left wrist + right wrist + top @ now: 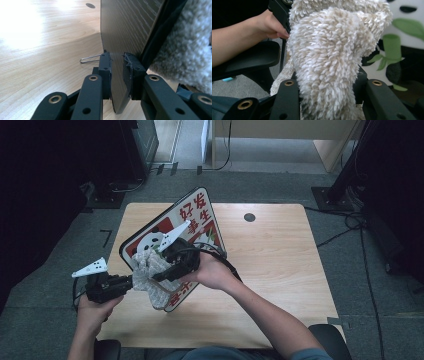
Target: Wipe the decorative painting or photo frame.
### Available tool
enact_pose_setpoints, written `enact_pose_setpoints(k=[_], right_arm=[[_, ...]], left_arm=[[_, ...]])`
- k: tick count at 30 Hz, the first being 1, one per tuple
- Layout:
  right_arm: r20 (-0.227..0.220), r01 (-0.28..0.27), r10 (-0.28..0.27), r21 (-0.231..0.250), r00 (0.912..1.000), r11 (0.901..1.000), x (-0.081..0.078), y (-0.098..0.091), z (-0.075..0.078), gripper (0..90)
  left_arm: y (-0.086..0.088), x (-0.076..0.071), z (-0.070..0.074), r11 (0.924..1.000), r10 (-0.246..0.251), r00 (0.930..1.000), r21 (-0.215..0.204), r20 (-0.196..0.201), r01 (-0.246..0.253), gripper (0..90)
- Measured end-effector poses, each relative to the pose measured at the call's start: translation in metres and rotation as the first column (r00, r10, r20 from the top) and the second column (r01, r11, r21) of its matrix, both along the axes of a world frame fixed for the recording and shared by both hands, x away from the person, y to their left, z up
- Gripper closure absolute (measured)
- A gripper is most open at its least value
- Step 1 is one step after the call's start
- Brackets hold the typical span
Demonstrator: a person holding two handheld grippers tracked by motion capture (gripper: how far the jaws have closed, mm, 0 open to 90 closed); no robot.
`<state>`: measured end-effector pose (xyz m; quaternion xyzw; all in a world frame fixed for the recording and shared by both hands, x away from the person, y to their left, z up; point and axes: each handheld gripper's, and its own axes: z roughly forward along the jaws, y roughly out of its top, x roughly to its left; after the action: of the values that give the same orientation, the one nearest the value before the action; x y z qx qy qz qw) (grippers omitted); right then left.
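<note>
Above the wooden bench (270,270), my left gripper (117,62) is clamped on the lower edge of the panda sign board (192,215), holding it tilted up off the surface. My right gripper (327,100) grasps a fluffy beige cloth (329,55), pressed against the board's printed face near its lower left corner.
</note>
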<state>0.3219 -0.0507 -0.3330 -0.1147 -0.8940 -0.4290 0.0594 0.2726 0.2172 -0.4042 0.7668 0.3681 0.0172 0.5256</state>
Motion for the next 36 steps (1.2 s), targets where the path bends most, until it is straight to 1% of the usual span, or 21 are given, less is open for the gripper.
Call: enact_pose_setpoints(k=[5,7,8,9,10,14,21,24,30,35,36], right_arm=[[-0.004,0.0,0.0,0.002,1.0,1.0,0.0,-0.001,-0.006,62.3],[-0.013,0.003,-0.003,-0.003,0.9999,1.0,-0.001,-0.002,-0.007,62.2],[-0.007,-0.001,0.001,0.001,1.0,1.0,-0.001,-0.002,-0.009,62.1],[-0.01,0.003,-0.003,-0.003,0.9999,1.0,-0.002,-0.002,-0.009,62.1],[-0.001,0.001,-0.001,-0.002,1.0,1.0,-0.002,-0.003,-0.011,62.1],[0.017,-0.003,0.003,-0.015,0.9999,0.9999,-0.005,-0.003,-0.014,62.2],[0.004,-0.002,0.002,-0.014,1.0,0.9999,-0.005,-0.005,-0.022,62.0],[-0.008,0.002,-0.002,-0.01,1.0,0.9999,-0.006,-0.006,-0.027,62.0],[0.002,-0.003,0.003,-0.004,1.0,1.0,-0.007,-0.008,-0.034,62.3],[-0.013,0.003,-0.003,-0.007,0.9999,1.0,-0.009,-0.01,-0.041,62.3],[-0.008,0.001,-0.001,-0.008,1.0,1.0,-0.008,-0.01,-0.043,62.3]], left_arm=[[-0.001,0.0,0.0,1.0,0.001,1.0,0.001,0.0,-0.001,77.0],[-0.001,0.0,-0.001,1.0,0.001,1.0,0.002,-0.001,-0.001,76.9],[0.0,0.0,-0.001,1.0,0.002,1.0,0.002,-0.001,-0.002,76.7],[0.0,0.0,-0.001,1.0,0.001,1.0,0.002,-0.001,-0.001,76.7],[-0.001,0.0,-0.001,1.0,0.002,1.0,0.002,-0.001,-0.002,76.8],[-0.001,0.0,-0.001,1.0,0.0,1.0,0.0,-0.003,0.0,76.7],[-0.001,0.0,-0.001,1.0,0.002,1.0,0.0,-0.006,-0.002,76.7],[-0.001,0.0,-0.002,1.0,0.002,1.0,0.001,-0.007,-0.002,76.6],[-0.002,0.0,-0.002,1.0,-0.001,1.0,0.004,-0.008,0.001,76.9],[-0.002,0.0,-0.002,1.0,-0.002,1.0,0.004,-0.009,0.002,76.8],[-0.002,0.0,-0.002,1.0,-0.002,1.0,0.005,-0.008,0.002,76.8]])
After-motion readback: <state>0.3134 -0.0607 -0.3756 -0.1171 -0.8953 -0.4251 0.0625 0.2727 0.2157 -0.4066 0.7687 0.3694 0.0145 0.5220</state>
